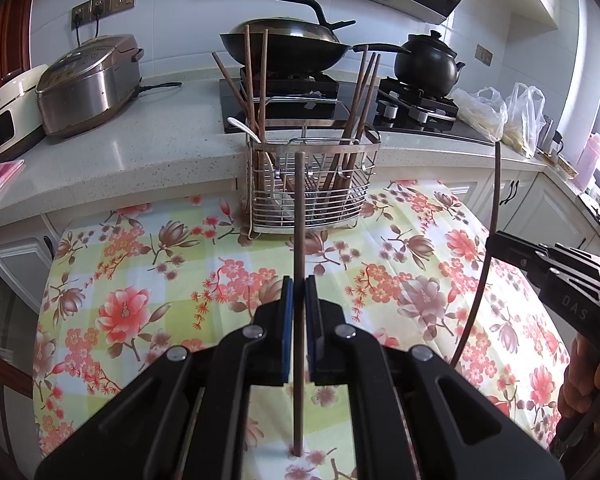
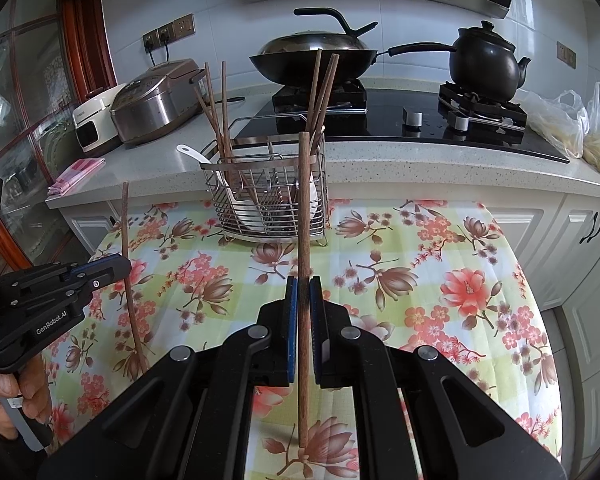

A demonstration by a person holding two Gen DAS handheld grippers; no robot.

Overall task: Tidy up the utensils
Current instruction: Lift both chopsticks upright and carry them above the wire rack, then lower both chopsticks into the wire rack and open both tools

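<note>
My left gripper (image 1: 299,285) is shut on a brown wooden chopstick (image 1: 299,240) held upright, its lower end near the floral tablecloth. My right gripper (image 2: 303,285) is shut on another brown chopstick (image 2: 304,216), also upright. Each gripper shows in the other view: the right gripper (image 1: 496,240) with its chopstick (image 1: 494,200), the left gripper (image 2: 120,266) with its chopstick (image 2: 127,248). A wire utensil basket (image 1: 312,196) stands at the table's far edge ahead of both grippers, also in the right wrist view (image 2: 268,204). It holds several chopsticks at both ends and a white spoon (image 2: 204,160).
The table (image 1: 140,280) has a floral checked cloth. Behind it is a counter with a rice cooker (image 1: 88,84), a white appliance (image 1: 8,112), a wok (image 1: 284,44) and a black pot (image 1: 426,64) on a stove, and plastic bags (image 1: 500,116).
</note>
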